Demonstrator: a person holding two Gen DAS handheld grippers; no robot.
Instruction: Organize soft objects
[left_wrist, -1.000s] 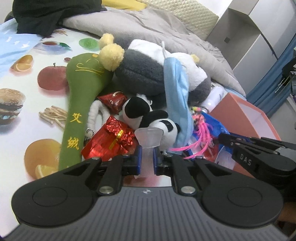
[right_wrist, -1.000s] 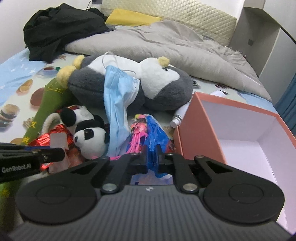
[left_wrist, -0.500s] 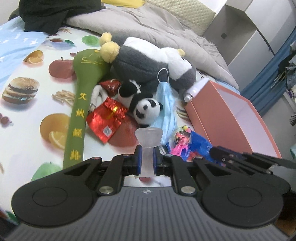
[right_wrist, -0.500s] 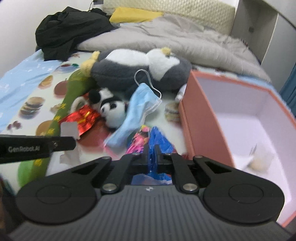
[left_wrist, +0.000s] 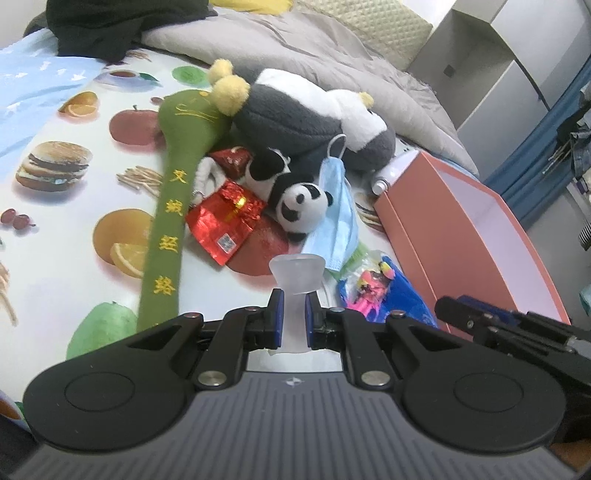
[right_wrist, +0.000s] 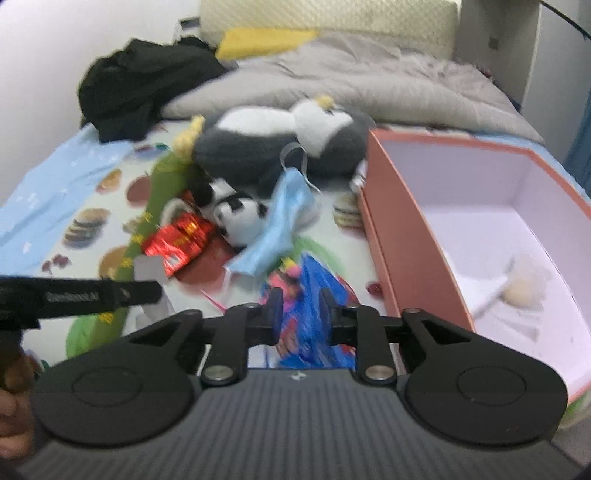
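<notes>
Left gripper (left_wrist: 294, 320) pinches a translucent cup (left_wrist: 296, 274). Right gripper (right_wrist: 302, 314) stands spread around a blue packet (right_wrist: 314, 295), beside the box (right_wrist: 402, 236).

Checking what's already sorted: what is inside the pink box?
In the right wrist view, the pink box holds a pale roundish soft item and some white paper-like pieces near its front end. Blur hides what they are, and the near wall covers the floor beside it.

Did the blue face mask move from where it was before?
Yes. The blue face mask was draped over the big grey and white plush a second ago. Now it has slid down and lies on the sheet beside the small panda.
</notes>
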